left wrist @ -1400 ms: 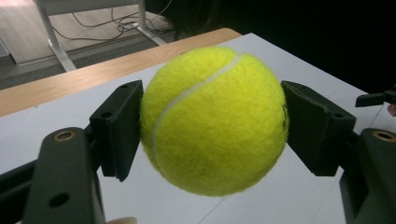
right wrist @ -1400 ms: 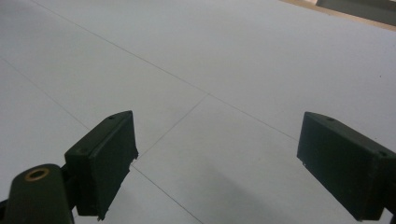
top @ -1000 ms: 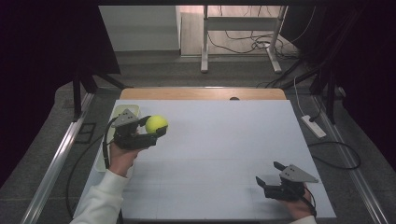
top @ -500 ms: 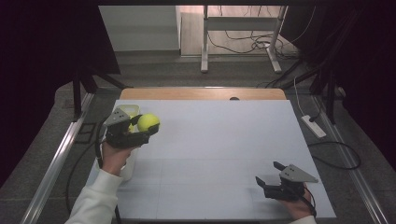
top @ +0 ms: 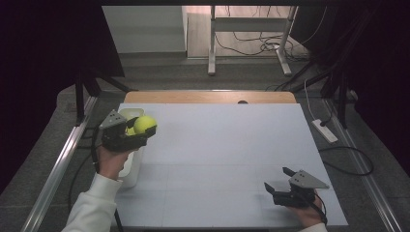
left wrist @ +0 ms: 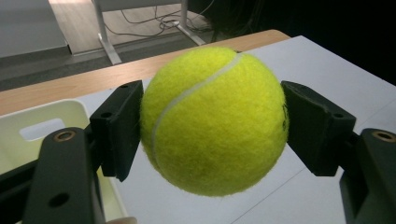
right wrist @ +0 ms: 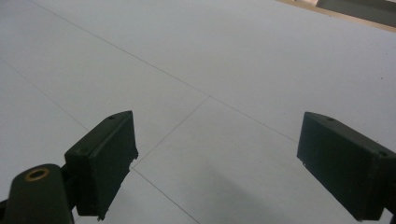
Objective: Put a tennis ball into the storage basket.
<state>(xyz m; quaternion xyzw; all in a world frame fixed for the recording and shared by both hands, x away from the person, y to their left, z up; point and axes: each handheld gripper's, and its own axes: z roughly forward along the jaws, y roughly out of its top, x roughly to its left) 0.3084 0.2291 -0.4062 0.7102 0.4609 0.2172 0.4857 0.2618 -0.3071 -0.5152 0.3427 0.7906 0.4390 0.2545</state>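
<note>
A yellow-green tennis ball [top: 144, 124] [left wrist: 215, 121] is clamped between the two black jaws of my left gripper [top: 138, 130] [left wrist: 212, 126], held up in the air over the table's left edge. Below and beside it lies a pale, cream-coloured bin [top: 130, 166] [left wrist: 28, 140]. A second yellow ball [top: 129, 130] peeks out behind the gripper, inside the bin. My right gripper [top: 280, 180] [right wrist: 217, 163] rests low over the white table near its front right corner, jaws wide apart with nothing between them.
The white table top [top: 217, 145] has a wooden strip [top: 208, 97] along its far edge. A metal rail [top: 58, 166] runs along the left side. Cables and a power strip [top: 325, 130] lie on the floor to the right.
My left gripper has carried the tennis ball leftwards and slightly away, from over the table to above the bin. The right gripper has stayed where it was.
</note>
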